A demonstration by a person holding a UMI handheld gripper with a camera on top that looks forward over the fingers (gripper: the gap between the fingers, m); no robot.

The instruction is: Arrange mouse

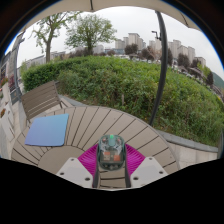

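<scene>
On the slatted wooden counter (95, 125), outdoors, the hand-held gripper (111, 168) sits low and level, pointing forward across the slats toward the hedge (120, 85). Two fingers (74, 172) show at the bottom of the view, one either side, each with a magenta pad (92, 158) on its inner face.

One mouse (111, 152), greenish-grey with a reddish patch on top, sits between the pads. Both pads look pressed against its flanks, so the fingers read as clamped on it. Can't tell whether the mouse rests on the counter or is lifted off it.

One blue mouse pad (47, 129) lies flat on the counter, ahead and to the left of the fingers, well apart from the mouse.

One wooden chair (40, 98) stands beyond the blue mouse pad, at the counter's far left side.

One dark pole (160, 62) rises right of centre, beyond the counter.

Background: hedge, trees (90, 30), apartment blocks (175, 50) under an overcast sky.
</scene>
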